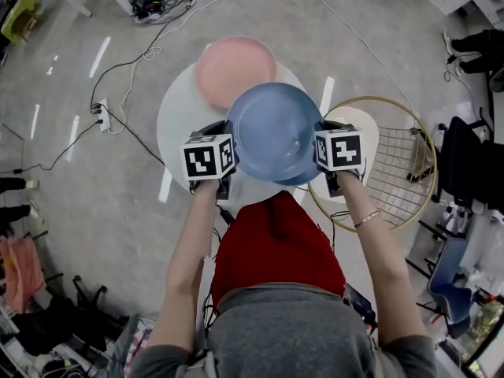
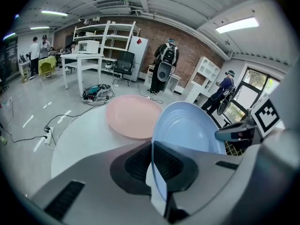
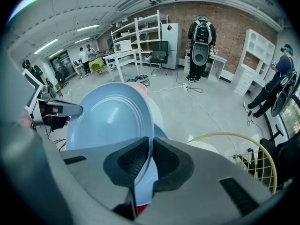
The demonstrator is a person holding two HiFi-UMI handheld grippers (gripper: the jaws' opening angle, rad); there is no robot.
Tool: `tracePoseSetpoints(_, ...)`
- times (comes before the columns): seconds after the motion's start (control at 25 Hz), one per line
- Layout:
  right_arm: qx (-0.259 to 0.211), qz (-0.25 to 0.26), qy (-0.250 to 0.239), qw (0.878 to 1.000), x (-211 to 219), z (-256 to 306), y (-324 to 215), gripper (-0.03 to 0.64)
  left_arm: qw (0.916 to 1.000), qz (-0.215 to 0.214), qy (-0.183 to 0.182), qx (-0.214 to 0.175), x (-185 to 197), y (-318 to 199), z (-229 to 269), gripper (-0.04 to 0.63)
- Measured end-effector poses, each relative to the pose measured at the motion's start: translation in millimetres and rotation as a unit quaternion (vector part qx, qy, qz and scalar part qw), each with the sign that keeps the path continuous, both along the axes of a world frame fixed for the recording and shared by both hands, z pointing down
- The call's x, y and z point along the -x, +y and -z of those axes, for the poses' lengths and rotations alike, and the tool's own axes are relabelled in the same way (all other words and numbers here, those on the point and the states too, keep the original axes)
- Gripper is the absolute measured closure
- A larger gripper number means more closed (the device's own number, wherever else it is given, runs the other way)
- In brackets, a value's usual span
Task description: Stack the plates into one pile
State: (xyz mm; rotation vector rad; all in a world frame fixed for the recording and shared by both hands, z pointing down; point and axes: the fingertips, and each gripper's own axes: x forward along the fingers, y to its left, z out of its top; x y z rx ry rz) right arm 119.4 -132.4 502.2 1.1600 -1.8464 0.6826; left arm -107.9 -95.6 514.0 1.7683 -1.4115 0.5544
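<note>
Evidently the step in hand is bringing the blue plate (image 1: 274, 132) onto the pink plate (image 1: 235, 69), which lies flat on the round white surface (image 1: 177, 116). The left gripper (image 2: 152, 168) and right gripper (image 3: 151, 161) each pinch the blue plate's rim, one on either side, with the jaws nearly together on the thin edge. It appears lifted off the surface. To do this well, both should travel together, keep the plate level, centre it over the pink one, and lower it fully before either lets go. Both plates hold nothing. What the wire basket (image 1: 402, 164) beside the surface holds I cannot tell.
</note>
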Motion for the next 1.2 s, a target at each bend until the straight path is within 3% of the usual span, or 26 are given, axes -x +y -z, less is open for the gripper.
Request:
tracePoseSetpoints(0.6,0.025,-0.057,0.009,0.998,-58.3,-25.1,14.2,0.57,0.9977,-0.057,0.01,0.035,-56.4,-5.3,-31.0,0.571)
tracePoseSetpoints(1.2,0.052,-0.064,0.025,0.996,-75.3,-58.6,22.9,0.569,0.9952,-0.076,-0.021,0.059,-72.0,-10.0,-56.4,0.571)
